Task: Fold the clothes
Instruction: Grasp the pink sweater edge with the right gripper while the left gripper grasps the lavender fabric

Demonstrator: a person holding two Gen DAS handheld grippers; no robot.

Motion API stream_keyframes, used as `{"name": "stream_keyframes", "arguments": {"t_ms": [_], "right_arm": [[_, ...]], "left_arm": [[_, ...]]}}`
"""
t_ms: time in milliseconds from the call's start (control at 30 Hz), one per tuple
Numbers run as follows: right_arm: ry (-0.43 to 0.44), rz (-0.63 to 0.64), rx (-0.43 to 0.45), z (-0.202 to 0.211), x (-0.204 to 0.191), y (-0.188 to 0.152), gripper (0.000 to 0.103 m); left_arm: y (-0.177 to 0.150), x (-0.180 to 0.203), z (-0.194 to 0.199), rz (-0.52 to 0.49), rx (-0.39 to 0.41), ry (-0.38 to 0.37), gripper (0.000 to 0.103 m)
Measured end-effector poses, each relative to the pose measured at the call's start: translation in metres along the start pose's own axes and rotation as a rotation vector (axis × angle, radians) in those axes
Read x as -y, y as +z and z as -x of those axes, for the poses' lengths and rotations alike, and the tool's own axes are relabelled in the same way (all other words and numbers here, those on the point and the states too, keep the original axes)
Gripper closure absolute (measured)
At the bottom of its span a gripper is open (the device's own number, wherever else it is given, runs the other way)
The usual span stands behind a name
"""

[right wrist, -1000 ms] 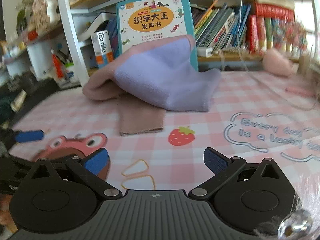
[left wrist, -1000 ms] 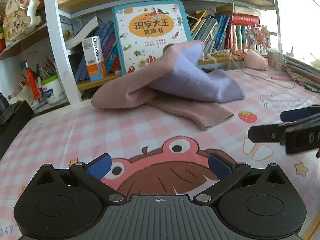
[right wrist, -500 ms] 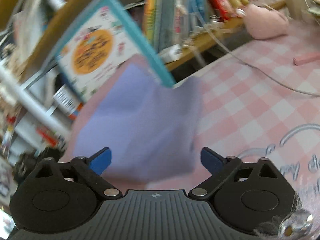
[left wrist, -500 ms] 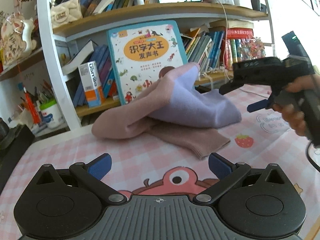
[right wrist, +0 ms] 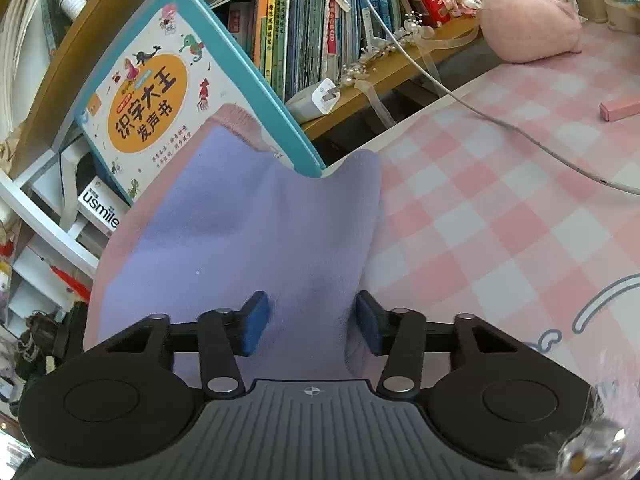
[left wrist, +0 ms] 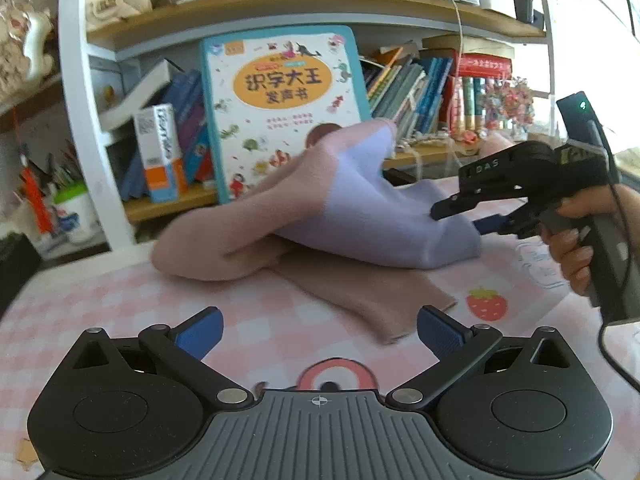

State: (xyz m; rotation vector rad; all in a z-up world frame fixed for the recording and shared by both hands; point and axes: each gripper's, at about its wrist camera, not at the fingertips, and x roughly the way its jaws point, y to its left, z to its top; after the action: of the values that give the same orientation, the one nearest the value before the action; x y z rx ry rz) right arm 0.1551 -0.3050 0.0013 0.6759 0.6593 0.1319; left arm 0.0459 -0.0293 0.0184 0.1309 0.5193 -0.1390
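right tool (right wrist: 308, 322) straddles the lavender edge of the garment (left wrist: 360, 208), jaws part-closed with cloth bunched between the blue pads (right wrist: 252, 320); can't tell if they actually bite yet, so i read it as not clamped. left tool (left wrist: 318, 330) hangs back over the surface (left wrist: 100, 320), jaws wide apart, nothing in them. the garment is a pink and lavender knit piece, crumpled in a heap at the back of the surface, its top corner leaning on the picture book (left wrist: 280, 96), one pink sleeve or leg (left wrist: 360, 292) lying flat toward the left tool. to do this step well, my guess: close fully on a single layer near the lavender corner, not the whole bunch, then get the left tool onto the pink end so the piece can be pulled flat before any fold. obstacles: the book stands right behind the heap and could tip if the cloth drags on it; the white charger (right wrist: 316, 98) and its cable (right wrist: 500, 124) run across the surface to the right; the pink plush thing (right wrist: 528, 26) and a small pink bar (right wrist: 620, 108) sit farther right, well apart from the cloth.
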Motion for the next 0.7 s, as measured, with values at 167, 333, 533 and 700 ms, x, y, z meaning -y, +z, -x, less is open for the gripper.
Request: {"name": "stream_keyframes", "arguments": {"t_ms": [167,333,533,700], "right_arm": [[0.053,0.002,0.033,0.008,-0.001,-0.003,0.089],[0.182,0.072,0.09,0.033,-0.027,-0.01,0.09],[0.597,0.222,-0.09,0.047,-0.085,-0.04,0.099],[0.774,0.366,-0.168,0.063,-0.125,-0.057,0.101]], "left_arm": [[0.0,0.003,0.003,-0.017,0.024,0.001,0.0],[-0.001,-0.001,0.008,-0.029,0.038,0.051,0.0],[-0.002,-0.005,0.028,0.004,0.12,0.002,0.0],[-0.005,0.006,0.031,-0.085,0.143,0.067,0.0]]}}
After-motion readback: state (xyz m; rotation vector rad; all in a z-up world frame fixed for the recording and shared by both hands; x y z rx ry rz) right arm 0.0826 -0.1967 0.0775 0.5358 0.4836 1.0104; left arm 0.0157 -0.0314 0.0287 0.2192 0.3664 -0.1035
